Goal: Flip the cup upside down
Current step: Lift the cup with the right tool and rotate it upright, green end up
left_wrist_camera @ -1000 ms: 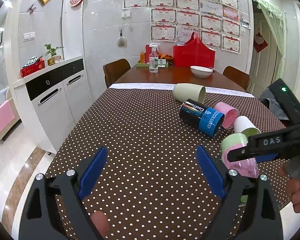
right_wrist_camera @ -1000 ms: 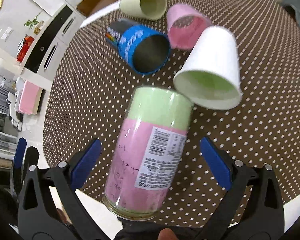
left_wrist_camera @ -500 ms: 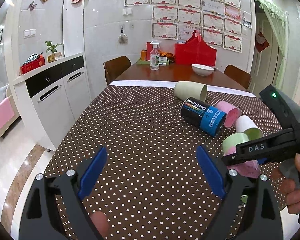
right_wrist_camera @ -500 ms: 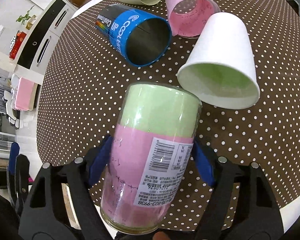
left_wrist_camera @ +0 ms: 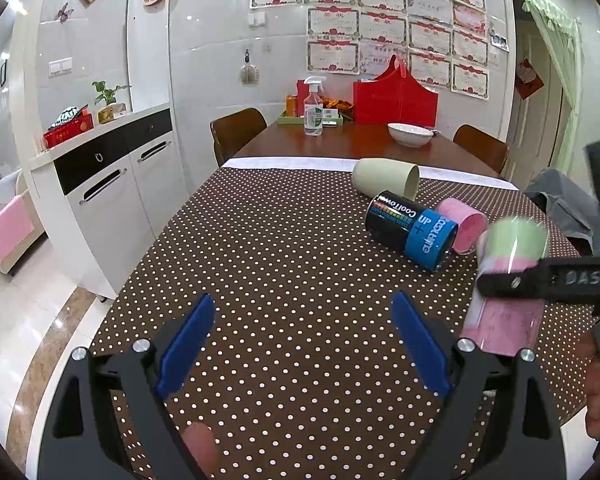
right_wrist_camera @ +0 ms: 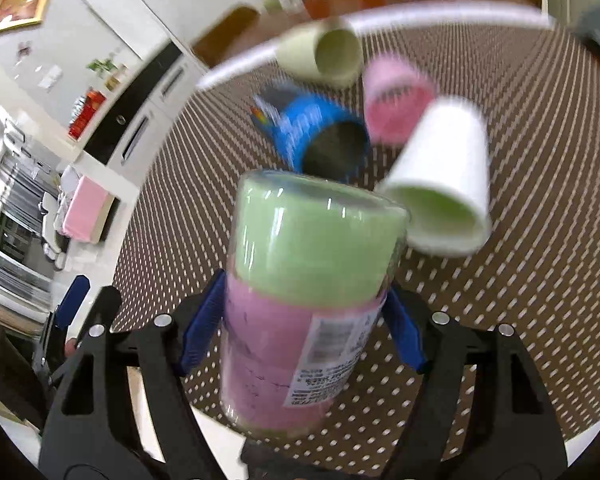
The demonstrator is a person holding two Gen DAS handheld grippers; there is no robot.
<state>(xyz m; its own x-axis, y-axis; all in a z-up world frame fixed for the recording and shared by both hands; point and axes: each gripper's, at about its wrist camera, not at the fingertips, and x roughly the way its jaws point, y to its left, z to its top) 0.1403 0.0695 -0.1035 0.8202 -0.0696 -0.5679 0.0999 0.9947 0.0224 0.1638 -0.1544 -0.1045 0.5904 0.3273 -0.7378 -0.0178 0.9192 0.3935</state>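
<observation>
My right gripper [right_wrist_camera: 304,328] is shut on a pink and green cup [right_wrist_camera: 300,296] with a barcode label and holds it tilted above the dotted tablecloth [right_wrist_camera: 540,280]. The same cup [left_wrist_camera: 508,280] shows at the right of the left wrist view, lifted off the cloth, with the right gripper's black finger [left_wrist_camera: 548,280] across it. My left gripper [left_wrist_camera: 300,344] is open and empty over the near part of the tablecloth [left_wrist_camera: 280,260], left of the cup.
Other cups lie on their sides: a blue and black one [left_wrist_camera: 412,228], a pink one [left_wrist_camera: 464,224], a pale green one [left_wrist_camera: 384,180], and a white one with green inside [right_wrist_camera: 444,192]. A white cabinet [left_wrist_camera: 112,184] stands left; a bowl [left_wrist_camera: 410,135] and spray bottle [left_wrist_camera: 313,110] sit far back.
My right gripper closed on the pink and green cup and lifted it off the cloth, tilting it more upright. The left gripper has barely moved.
</observation>
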